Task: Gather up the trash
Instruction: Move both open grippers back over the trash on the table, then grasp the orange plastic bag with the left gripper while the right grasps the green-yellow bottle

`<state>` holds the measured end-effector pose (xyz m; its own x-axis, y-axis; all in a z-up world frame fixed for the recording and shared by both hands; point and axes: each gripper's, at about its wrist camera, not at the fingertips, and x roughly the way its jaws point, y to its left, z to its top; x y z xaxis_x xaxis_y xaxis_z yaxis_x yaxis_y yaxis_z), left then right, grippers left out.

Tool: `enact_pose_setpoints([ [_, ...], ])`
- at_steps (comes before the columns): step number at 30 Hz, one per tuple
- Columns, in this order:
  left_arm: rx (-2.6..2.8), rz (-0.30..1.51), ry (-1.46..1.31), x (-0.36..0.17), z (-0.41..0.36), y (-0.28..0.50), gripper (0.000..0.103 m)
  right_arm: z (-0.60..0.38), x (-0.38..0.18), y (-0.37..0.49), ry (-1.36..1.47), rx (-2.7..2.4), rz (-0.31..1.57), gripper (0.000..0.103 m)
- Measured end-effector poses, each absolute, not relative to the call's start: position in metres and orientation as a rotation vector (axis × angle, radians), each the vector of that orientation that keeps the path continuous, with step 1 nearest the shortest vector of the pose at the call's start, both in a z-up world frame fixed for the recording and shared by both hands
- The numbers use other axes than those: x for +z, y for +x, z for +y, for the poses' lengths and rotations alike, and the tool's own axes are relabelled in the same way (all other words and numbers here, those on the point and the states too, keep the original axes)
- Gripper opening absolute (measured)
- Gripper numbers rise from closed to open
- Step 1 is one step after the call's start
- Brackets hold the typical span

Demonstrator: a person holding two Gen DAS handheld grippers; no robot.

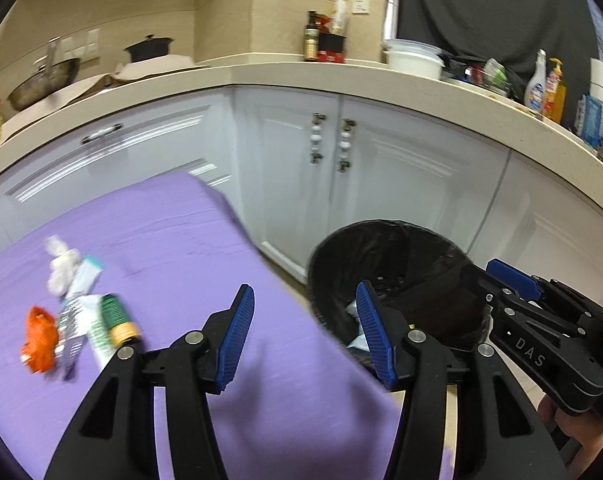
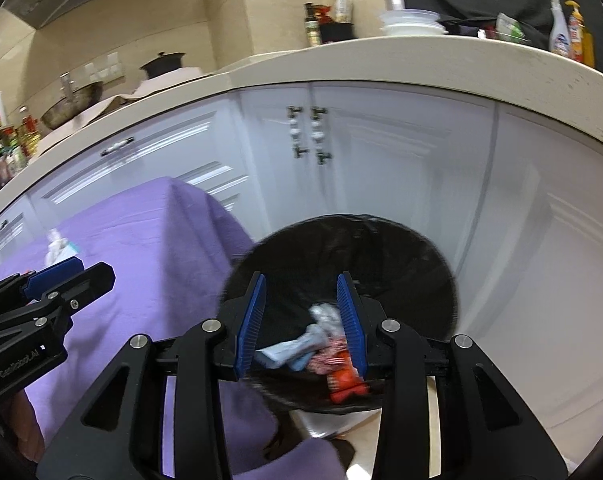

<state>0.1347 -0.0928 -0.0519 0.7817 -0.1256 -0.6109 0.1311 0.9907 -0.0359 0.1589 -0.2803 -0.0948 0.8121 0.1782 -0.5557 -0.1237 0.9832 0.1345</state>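
Several pieces of trash lie on the purple cloth (image 1: 173, 240): an orange wrapper (image 1: 39, 338), a crumpled white tissue (image 1: 61, 268), a white-and-teal tube (image 1: 87, 276), a silvery packet (image 1: 71, 328) and a green roll with a yellow end (image 1: 117, 316). My left gripper (image 1: 305, 286) is open and empty over the cloth's right edge, right of the pile. The black-lined bin (image 2: 381, 224) stands on the floor beside the table. My right gripper (image 2: 301, 276) hangs open above it, holding nothing. Down in the bin lie a blue-white packet (image 2: 293, 350) and an orange wrapper (image 2: 343, 384).
White cabinet doors (image 1: 381, 168) stand behind the bin, under a beige counter (image 1: 261, 68). On the counter are bottles (image 1: 311, 38), white bowls (image 1: 413, 58), cleaning bottles (image 1: 545, 84), a wok (image 1: 41, 80) and a black pot (image 1: 147, 48). A hand (image 1: 577, 436) holds the right gripper's handle.
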Motion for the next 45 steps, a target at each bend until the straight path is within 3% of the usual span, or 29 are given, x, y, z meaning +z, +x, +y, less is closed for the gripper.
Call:
enact_pose_setpoints([
  [24, 0.216, 0.675, -0.126, -0.056, 0.087, 0.071, 0.053, -0.088, -0.086, 0.147, -0.054, 0.525, 0.658, 0.036],
  [45, 0.195, 0.728, -0.176, -0.071, 0.108, 0.084, 0.053, -0.038, -0.104, 0.176, -0.126, 0.571, 0.782, 0.036],
])
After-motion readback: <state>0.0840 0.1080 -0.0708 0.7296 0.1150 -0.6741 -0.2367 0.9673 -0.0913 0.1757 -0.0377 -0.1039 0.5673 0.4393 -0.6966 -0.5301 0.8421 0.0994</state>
